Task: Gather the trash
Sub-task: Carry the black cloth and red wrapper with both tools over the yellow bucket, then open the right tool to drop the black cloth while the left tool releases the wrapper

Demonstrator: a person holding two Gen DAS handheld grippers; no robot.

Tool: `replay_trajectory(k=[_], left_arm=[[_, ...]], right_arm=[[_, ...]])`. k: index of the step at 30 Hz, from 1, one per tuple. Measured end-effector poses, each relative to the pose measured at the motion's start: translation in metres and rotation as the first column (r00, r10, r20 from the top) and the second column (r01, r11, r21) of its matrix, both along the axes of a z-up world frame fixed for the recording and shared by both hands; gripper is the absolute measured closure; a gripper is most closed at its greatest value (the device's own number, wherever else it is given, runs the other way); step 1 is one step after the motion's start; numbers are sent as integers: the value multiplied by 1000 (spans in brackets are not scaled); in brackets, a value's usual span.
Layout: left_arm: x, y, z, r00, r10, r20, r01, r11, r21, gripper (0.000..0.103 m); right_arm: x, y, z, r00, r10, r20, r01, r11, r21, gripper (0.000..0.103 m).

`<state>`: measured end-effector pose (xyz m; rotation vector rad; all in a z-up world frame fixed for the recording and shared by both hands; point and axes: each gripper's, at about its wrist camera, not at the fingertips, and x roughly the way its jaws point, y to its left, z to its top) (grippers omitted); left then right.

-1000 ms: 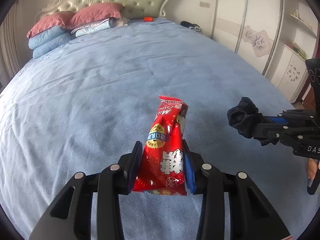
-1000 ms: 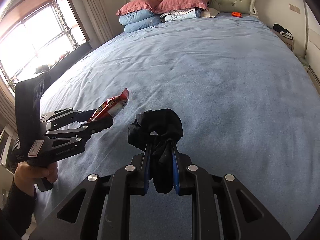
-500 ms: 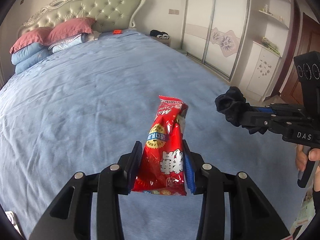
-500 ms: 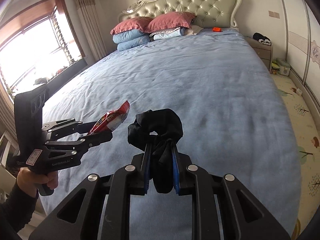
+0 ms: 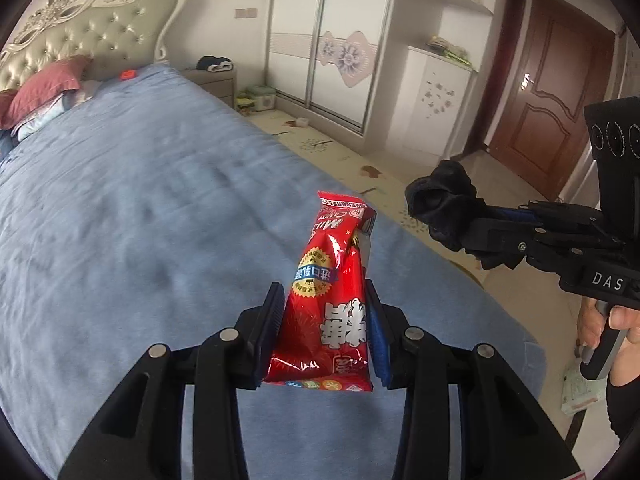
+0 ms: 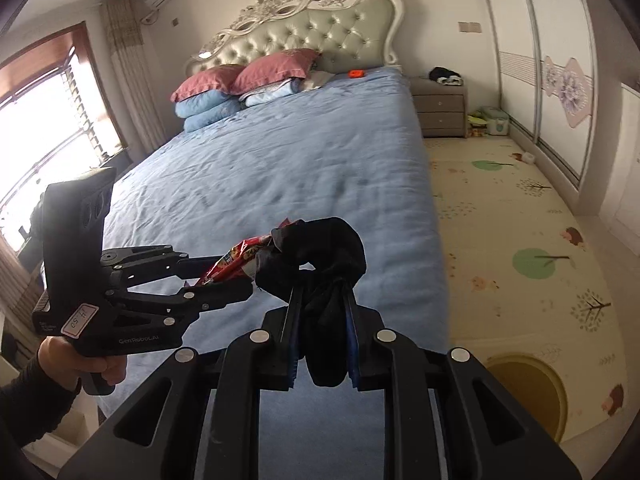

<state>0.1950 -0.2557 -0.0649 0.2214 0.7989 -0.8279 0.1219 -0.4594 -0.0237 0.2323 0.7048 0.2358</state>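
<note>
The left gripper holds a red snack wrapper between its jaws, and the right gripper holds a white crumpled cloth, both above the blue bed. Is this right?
Not quite: the crumpled cloth in the right gripper is black, not white, as the right wrist view shows. The rest stands: the left gripper holds the red snack wrapper between its jaws, both above the blue bed.

Snack wrapper (image 5: 328, 300): glossy red plastic film, crinkled, catches glare. Black sock (image 6: 320, 264): soft matt knit cloth, bunched. Left gripper (image 5: 324, 320) and right gripper (image 6: 322, 332): matt black plastic bodies, bright metal pivot pins, blue ribbed pads. Bedspread (image 6: 300, 168): matt blue cloth, slightly wrinkled. Headboard (image 6: 320, 28): tufted, satiny leather-like panel in a glossy carved frame. Door (image 5: 548, 92): varnished brown wood. Floor mat (image 6: 520, 220): smooth printed sheet.
</note>
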Motion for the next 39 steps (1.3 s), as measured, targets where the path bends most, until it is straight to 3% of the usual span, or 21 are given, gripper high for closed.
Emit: replay_trajectory(k=[3, 6, 14, 20, 24, 26, 27, 28, 29, 31, 39], left_arm=[[-19, -38, -6, 997, -70, -20, 70, 998, 2, 63], [-35, -77, -14, 989, -146, -32, 147, 989, 26, 63], [-75, -172, -41, 947, -311, -82, 318, 943, 98, 62], [-86, -225, -59, 917, -375, -133, 393, 906, 158, 62], [-85, -256, -71, 923, -343, -176, 377, 897, 231, 62], [-81, -267, -75, 922, -334, -197, 376, 895, 240, 54], [-80, -272, -78, 920, -330, -211, 377, 891, 252, 30], [-78, -276, -80, 923, -317, -218, 369, 889, 270, 11], [-77, -278, -81, 930, -303, -207, 354, 891, 286, 10], [-80, -281, -84, 929, -308, -207, 359, 887, 291, 10], [-78, -275, -86, 919, -332, -212, 380, 887, 263, 10]], right_arm=[[-26, -42, -9, 997, -74, -10, 75, 996, 54, 84], [-52, -73, -23, 990, -142, -25, 143, 989, 35, 84], [-102, -142, -57, 957, -274, -98, 282, 956, 81, 84], [-126, -182, -76, 928, -348, -135, 362, 928, 92, 83], [-132, -197, -91, 911, -376, -168, 392, 917, 75, 83], [-132, -204, -100, 908, -377, -184, 395, 916, 74, 77], [-133, -205, -105, 902, -384, -196, 400, 915, 53, 71], [-133, -208, -111, 893, -396, -213, 410, 912, 20, 45], [-131, -209, -114, 882, -418, -219, 424, 905, -21, 31], [-128, -203, -120, 883, -421, -206, 419, 906, -58, 32], [-130, -207, -127, 889, -402, -221, 409, 912, -14, 33]])
